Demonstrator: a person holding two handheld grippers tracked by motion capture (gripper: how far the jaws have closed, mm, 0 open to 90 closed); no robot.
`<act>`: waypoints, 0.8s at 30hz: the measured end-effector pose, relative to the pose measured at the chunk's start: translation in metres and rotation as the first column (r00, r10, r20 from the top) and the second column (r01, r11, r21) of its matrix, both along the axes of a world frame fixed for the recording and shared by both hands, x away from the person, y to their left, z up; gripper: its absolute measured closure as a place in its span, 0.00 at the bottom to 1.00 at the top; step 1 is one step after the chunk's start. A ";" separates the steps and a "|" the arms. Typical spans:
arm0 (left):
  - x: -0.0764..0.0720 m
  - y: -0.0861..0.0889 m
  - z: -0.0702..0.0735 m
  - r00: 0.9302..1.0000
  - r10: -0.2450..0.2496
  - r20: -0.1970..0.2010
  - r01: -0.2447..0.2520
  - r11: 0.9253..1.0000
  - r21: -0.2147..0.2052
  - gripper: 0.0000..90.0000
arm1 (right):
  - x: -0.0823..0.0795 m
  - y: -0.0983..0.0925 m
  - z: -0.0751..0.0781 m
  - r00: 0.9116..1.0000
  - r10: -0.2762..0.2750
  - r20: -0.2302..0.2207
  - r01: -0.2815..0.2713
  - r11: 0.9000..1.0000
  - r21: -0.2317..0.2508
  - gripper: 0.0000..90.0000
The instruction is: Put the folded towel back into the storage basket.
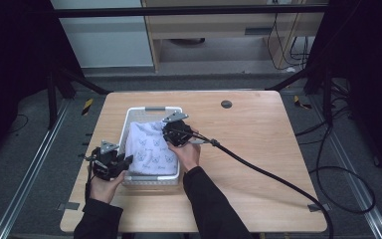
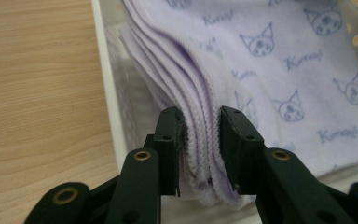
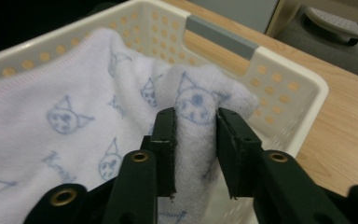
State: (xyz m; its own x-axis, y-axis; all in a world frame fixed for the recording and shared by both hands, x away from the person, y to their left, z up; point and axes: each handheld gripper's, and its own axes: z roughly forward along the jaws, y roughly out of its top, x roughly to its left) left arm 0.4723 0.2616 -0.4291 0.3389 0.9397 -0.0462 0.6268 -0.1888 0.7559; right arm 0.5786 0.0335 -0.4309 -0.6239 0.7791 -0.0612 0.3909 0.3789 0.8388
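A folded pale lilac towel point(image 1: 151, 147) printed with cat faces lies in a white perforated basket point(image 1: 149, 110) on the wooden table. My left gripper point(image 1: 115, 164) is at the basket's near left corner, shut on the towel's stacked folded edge point(image 2: 200, 140). At the far right of the towel my right gripper point(image 1: 171, 132) is shut on a bunched-up corner of the towel point(image 3: 196, 121). In the right gripper view the basket point(image 3: 279, 88) shows its grey handle insert point(image 3: 221, 37) just beyond the pinched corner.
The wooden table point(image 1: 258, 149) has open surface to the right of the basket. A small dark round disc point(image 1: 226, 104) sits near the far edge. A thick black cable point(image 1: 278, 181) trails from my right gripper across the table to the near right.
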 end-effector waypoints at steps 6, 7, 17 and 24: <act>-0.007 0.001 0.010 0.998 0.003 0.058 -0.002 1.000 -0.028 0.70 | 0.000 -0.004 0.002 0.999 -0.006 0.038 0.007 1.000 -0.018 0.68; -0.008 0.002 0.012 0.998 0.002 0.064 -0.001 1.000 -0.030 0.70 | -0.002 -0.006 0.006 0.999 -0.005 0.050 0.006 1.000 -0.005 0.66; -0.015 0.010 0.025 0.993 0.001 0.118 0.007 0.998 -0.066 0.67 | -0.012 -0.025 0.027 0.996 -0.008 0.088 0.004 0.999 0.045 0.56; -0.019 0.011 0.028 0.989 -0.014 0.146 0.026 0.996 -0.082 0.61 | -0.023 -0.051 0.042 0.996 -0.007 0.087 0.000 0.997 0.078 0.40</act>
